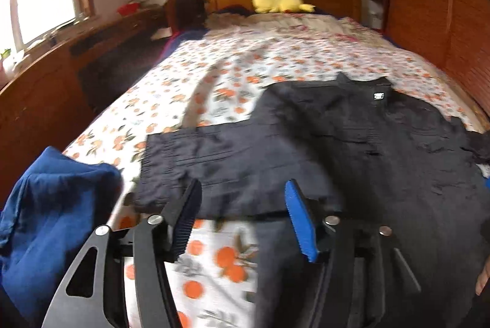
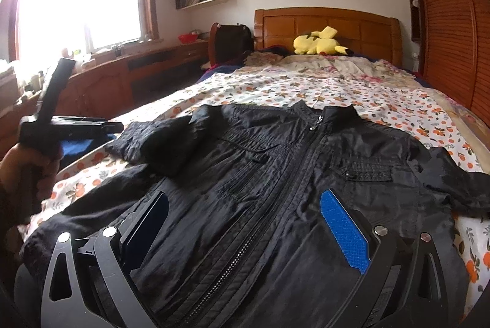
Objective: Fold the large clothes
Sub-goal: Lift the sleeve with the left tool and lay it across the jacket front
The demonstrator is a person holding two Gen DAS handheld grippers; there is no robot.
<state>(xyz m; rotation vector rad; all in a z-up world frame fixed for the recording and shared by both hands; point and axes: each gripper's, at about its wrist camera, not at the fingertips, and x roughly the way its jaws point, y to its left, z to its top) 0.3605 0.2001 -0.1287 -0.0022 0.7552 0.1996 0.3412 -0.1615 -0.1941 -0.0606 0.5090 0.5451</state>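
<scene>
Jacket [image 2: 275, 175] lies flat on bedspread [image 2: 382, 101]; both grippers gape above its hem.

No legible text; small white label on black jacket [image 1: 378, 96] collar too blurred to read.

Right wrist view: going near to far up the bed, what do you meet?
Right gripper with open fingers → black jacket laid flat → orange-print bedsheet → yellow plush toy → wooden headboard.
</scene>
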